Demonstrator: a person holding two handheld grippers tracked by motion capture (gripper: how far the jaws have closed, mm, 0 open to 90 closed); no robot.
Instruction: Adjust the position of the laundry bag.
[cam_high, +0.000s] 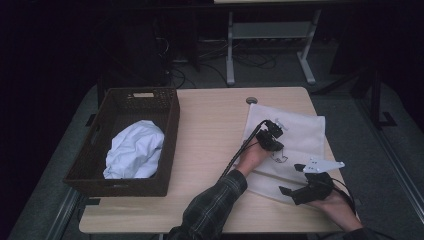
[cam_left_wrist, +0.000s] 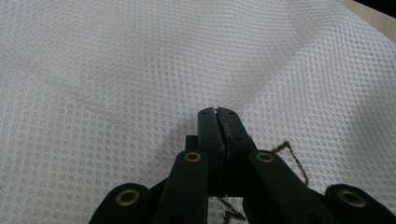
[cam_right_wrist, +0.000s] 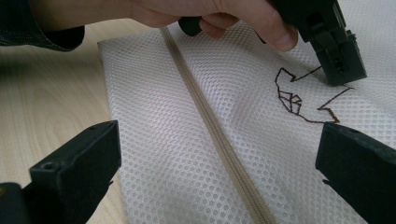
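High view: white mesh laundry bag (cam_high: 300, 135) lies flat on the table (cam_high: 210, 150), well right of the brown wicker basket (cam_high: 125, 145). The basket holds one crumpled pale-blue cloth (cam_high: 135, 150). My left hand-held gripper (cam_high: 274, 137) is down on the bag's middle; my right hand-held gripper (cam_high: 292, 180) hovers at the bag's near edge.

Left gripper view: jaws pressed together, tips against the mesh (cam_left_wrist: 140, 70), just beside the brown stitched emblem (cam_left_wrist: 292, 156). I cannot tell whether any mesh is pinched between them.

Right gripper view: jaws spread wide, nothing between them. The bag's zipper (cam_right_wrist: 215, 126) runs between them, closed as far as I see; the slider is not visible. The left hand-held gripper (cam_right_wrist: 341, 70) touches the bag next to the emblem (cam_right_wrist: 299, 98).

Risks, as I judge them: closed tips may slide on the slick mesh, bunching the bag or dragging it away from the basket; a lift could take both layers. The right jaws could snag the mesh.
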